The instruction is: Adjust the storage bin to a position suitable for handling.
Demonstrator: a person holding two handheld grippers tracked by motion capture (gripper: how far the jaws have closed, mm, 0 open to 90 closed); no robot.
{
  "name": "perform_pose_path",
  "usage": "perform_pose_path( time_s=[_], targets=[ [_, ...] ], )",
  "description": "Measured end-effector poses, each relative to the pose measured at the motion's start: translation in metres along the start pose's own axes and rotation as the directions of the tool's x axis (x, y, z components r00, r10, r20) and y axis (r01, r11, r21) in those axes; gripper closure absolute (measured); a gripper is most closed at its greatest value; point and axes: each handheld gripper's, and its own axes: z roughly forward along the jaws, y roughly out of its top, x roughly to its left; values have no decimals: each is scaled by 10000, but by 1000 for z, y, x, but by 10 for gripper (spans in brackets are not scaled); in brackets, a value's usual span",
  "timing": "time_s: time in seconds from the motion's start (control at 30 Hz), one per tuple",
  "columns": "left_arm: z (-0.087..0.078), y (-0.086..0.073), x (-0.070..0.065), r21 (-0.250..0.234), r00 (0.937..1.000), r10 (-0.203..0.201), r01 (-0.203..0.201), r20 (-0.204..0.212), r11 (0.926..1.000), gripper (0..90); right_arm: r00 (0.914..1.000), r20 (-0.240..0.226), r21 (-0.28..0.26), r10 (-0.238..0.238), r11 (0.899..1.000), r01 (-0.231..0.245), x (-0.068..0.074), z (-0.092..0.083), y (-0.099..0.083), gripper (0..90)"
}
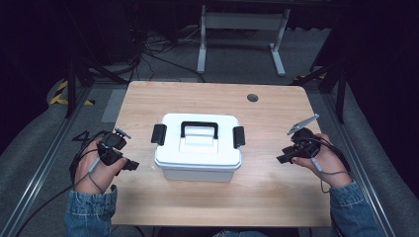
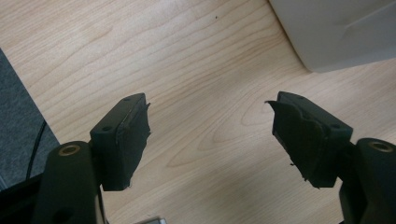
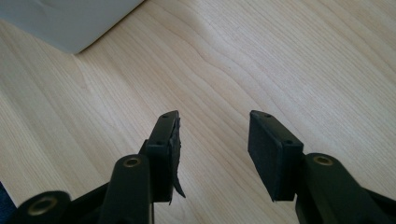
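Note:
A white plastic box (image 1: 198, 148) with a black carry handle (image 1: 199, 129) and black side latches sits shut in the middle of the wooden table (image 1: 267, 187). My left gripper (image 1: 131, 164) hovers left of the box, held in a hand, jaws open over bare wood. In the left gripper view the left gripper (image 2: 210, 109) stands wide apart and a corner of the box (image 2: 341, 32) shows at top right. My right gripper (image 1: 282, 158) rests right of the box, open. The right gripper view has the right gripper (image 3: 214, 119) parted over wood, with the box's corner (image 3: 70, 21) at top left.
A round cable hole (image 1: 252, 98) lies near the table's far edge. A white desk frame (image 1: 242, 34) and cables stand on the floor beyond. Metal rails run along both sides of the table.

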Motion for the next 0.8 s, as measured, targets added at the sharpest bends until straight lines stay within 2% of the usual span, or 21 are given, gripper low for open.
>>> perform_pose_path(
  time_s=[0.27, 0.43, 0.47, 0.8],
  targets=[
    [-6, -3, 3, -250, 9997, -220, 221, 42, 9994, 241, 9998, -148, -173, -134, 9998, 132, 0, 2, 1, 524],
    [-6, -3, 2, -237, 9998, -193, 194, 33, 9995, 238, 9997, -147, -173, -211, 9996, 208, 2, 2, 2, 520],
    [-7, -3, 3, -220, 10000, -59, 59, -17, 9997, 238, 9996, -168, -162, -231, 9996, 229, 2, 2, 3, 518],
    [-7, -1, 2, -288, 10000, -63, 62, -35, 9996, 237, 9989, -253, -357, -404, 9986, 394, 5, -1, 9, 516]
  ],
)
